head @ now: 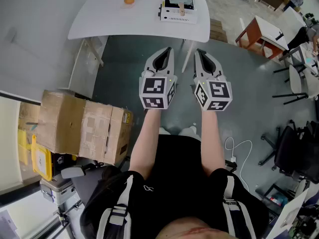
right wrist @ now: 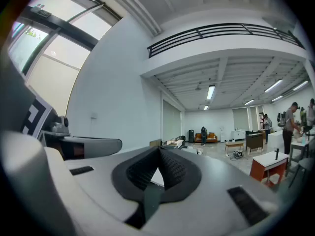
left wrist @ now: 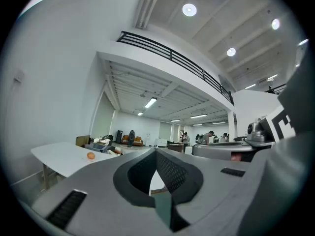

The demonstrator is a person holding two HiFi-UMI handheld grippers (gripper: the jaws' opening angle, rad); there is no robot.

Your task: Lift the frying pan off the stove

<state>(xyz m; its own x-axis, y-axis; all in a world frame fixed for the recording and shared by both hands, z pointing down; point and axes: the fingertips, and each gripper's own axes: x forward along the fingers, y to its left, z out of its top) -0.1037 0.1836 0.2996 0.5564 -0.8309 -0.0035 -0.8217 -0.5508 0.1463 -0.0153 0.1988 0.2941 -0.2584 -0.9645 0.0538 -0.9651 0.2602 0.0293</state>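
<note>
A white stove unit (head: 178, 9) with a dark thing on top stands at the far edge of the white table (head: 109, 21); I cannot make out a frying pan for certain. Both grippers hang side by side in the air short of the table, pointing toward it. My left gripper (head: 168, 50) is shut with nothing in it, its meshed pads meeting at the tip (left wrist: 156, 151). My right gripper (head: 197, 52) is likewise shut and empty (right wrist: 159, 150). In the left gripper view the table (left wrist: 56, 156) lies low at the left.
An orange (head: 129, 0) (left wrist: 90, 156) lies on the table left of the stove. A cardboard box (head: 79, 128) stands on the floor to the left. A red-brown desk (head: 255, 33) and black chairs (head: 294, 151) are to the right. A white cable (head: 240, 153) runs on the floor.
</note>
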